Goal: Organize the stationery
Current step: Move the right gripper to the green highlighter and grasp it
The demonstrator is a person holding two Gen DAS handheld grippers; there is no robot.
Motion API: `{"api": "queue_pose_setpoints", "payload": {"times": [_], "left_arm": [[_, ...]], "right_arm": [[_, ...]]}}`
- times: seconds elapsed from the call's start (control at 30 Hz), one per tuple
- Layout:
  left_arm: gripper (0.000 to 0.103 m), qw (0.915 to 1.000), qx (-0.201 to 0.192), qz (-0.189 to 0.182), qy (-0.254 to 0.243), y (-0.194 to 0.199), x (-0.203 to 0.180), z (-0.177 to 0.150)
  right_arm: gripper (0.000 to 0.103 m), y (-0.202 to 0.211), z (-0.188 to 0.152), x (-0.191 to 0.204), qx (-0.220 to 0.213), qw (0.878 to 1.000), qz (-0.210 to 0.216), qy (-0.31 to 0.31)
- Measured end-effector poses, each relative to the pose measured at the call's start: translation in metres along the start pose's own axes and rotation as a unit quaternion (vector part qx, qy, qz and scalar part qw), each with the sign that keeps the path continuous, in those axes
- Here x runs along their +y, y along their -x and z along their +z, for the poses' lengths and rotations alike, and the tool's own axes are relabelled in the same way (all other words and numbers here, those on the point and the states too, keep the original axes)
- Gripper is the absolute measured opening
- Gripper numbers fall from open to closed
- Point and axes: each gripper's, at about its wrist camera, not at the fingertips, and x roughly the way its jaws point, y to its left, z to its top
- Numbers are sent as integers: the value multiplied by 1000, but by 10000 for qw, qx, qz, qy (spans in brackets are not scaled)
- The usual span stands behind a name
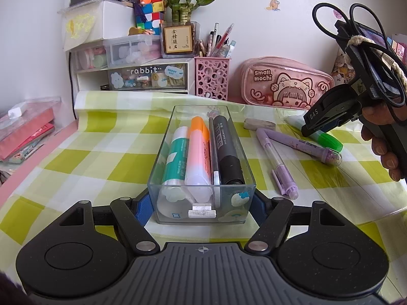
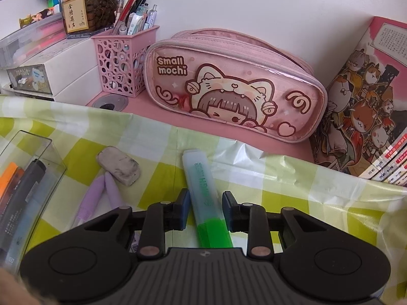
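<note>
A clear plastic box (image 1: 162, 150) stands on the checked cloth and holds a glue stick, an orange highlighter (image 1: 198, 150), a thin pen and a black marker (image 1: 226, 147). My left gripper (image 1: 202, 208) is shut on the box's near end, a blue pad against each side wall. A green highlighter (image 2: 201, 178) lies flat on the cloth. My right gripper (image 2: 206, 208) points down over it with a pad on each side near the green cap. A thin gap still shows at the left pad, so it is open. The left wrist view shows the right gripper (image 1: 309, 124) above the highlighter (image 1: 329, 142).
Two purple pens (image 1: 292, 142) (image 1: 279, 165) and a smudged eraser (image 2: 118, 165) lie between the box and the highlighter. A pink pencil case (image 2: 229, 91), a pink pen holder (image 2: 119, 61), drawer units (image 1: 132, 76) and books (image 2: 361, 101) line the back wall.
</note>
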Motion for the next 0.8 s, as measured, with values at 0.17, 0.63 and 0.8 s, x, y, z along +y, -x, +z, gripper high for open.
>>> {"api": "queue_pose_setpoints", "payload": {"times": [0.17, 0.63, 0.8], "left_arm": [[72, 10000, -23, -46, 5, 0, 2, -1], [72, 9998, -141, -96, -36, 3, 2, -6], [72, 9999, -156, -66, -34, 3, 1, -6]], "right_arm": [[19, 6, -5, -2, 3, 9996, 29, -291], [19, 51, -41, -26, -122, 9776, 542, -2028], [19, 58, -48, -20, -135, 9733, 810, -2145]]}}
